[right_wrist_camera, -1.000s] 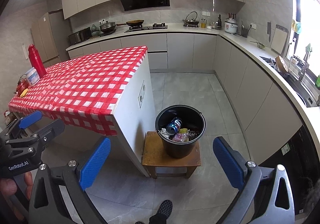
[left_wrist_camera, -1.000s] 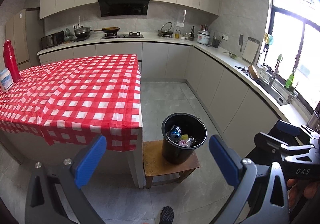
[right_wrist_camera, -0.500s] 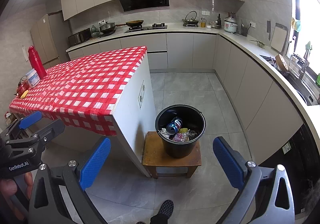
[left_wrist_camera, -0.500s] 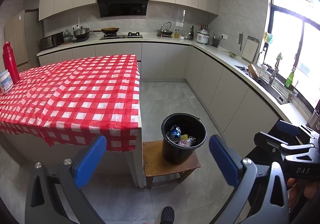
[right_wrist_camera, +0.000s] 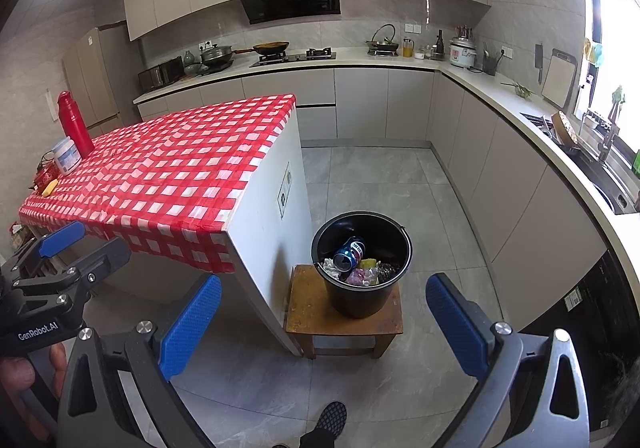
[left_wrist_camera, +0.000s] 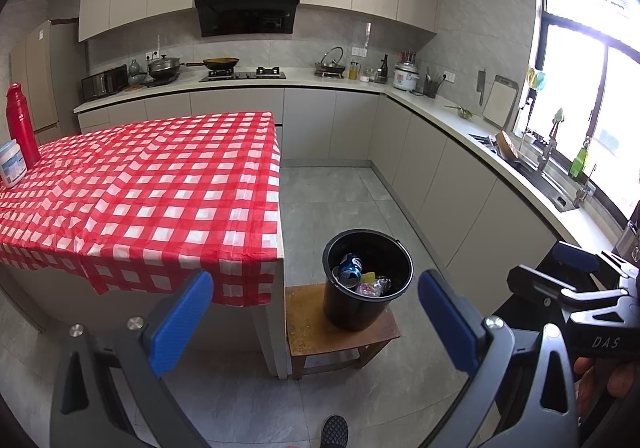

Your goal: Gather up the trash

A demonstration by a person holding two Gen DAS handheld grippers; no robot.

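A black bucket point(left_wrist_camera: 367, 280) point(right_wrist_camera: 362, 268) stands on a low wooden stool point(left_wrist_camera: 320, 324) point(right_wrist_camera: 312, 312) beside the table's end. Inside it lie a blue drink can point(left_wrist_camera: 349, 271) point(right_wrist_camera: 349, 254) and crumpled wrappers point(right_wrist_camera: 366, 275). My left gripper point(left_wrist_camera: 314, 322) is open and holds nothing; it hangs in the air well short of the bucket. My right gripper point(right_wrist_camera: 322, 324) is also open with nothing between its blue pads, at a similar distance. Each gripper shows at the edge of the other's view, held by a hand.
A table with a red checked cloth point(left_wrist_camera: 140, 184) point(right_wrist_camera: 168, 172) stands left of the bucket, carrying a red flask point(left_wrist_camera: 20, 124) point(right_wrist_camera: 74, 124) and a white tub point(left_wrist_camera: 11, 164). Counters and a sink point(left_wrist_camera: 548, 176) line the back and right. A shoe point(right_wrist_camera: 330, 418) shows on the grey tiled floor.
Both views have shifted very slightly; the grippers stay open and the bucket's contents are the same.
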